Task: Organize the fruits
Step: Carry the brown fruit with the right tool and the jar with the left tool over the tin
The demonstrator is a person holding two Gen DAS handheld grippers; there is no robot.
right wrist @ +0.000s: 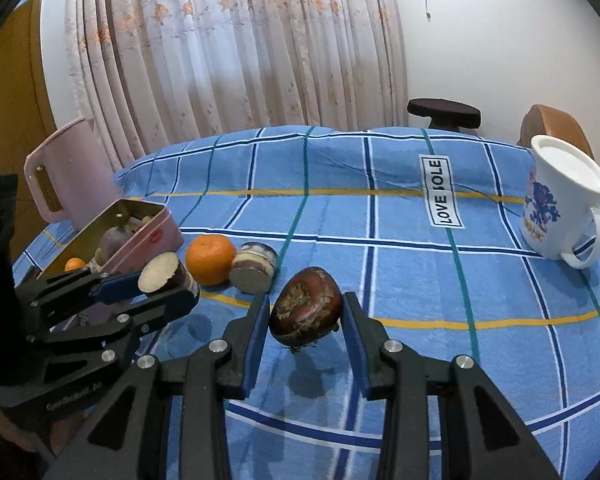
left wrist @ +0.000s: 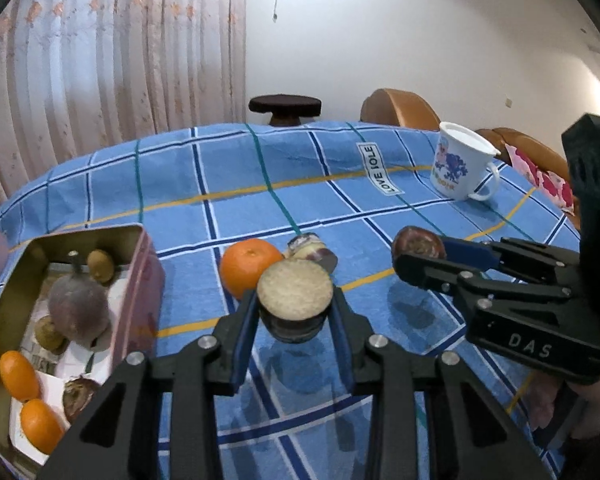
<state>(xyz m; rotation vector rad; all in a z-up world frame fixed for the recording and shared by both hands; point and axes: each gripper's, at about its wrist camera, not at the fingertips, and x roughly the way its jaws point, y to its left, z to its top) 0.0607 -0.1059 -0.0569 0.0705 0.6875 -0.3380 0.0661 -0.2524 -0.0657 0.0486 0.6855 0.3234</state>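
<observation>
Both claws carry fruit above the checked tabletop [left wrist: 260, 168]: the left claw [left wrist: 294, 312] clamps a cut cane section [left wrist: 295, 295], the right claw [right wrist: 305, 312] grips a brown water chestnut [right wrist: 306, 307], apparently bound for the open tin [left wrist: 138, 280] at left, already part-filled. An orange [left wrist: 248, 266] and another cut piece [left wrist: 312, 250] wait beside it.

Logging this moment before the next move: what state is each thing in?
Left claw: shut on cut stalk piece, lifted.
Right claw: shut on brown bulb, lifted.
Tin: open, holding fruit.
Orange: resting on cloth.
Mug: upright.
</observation>
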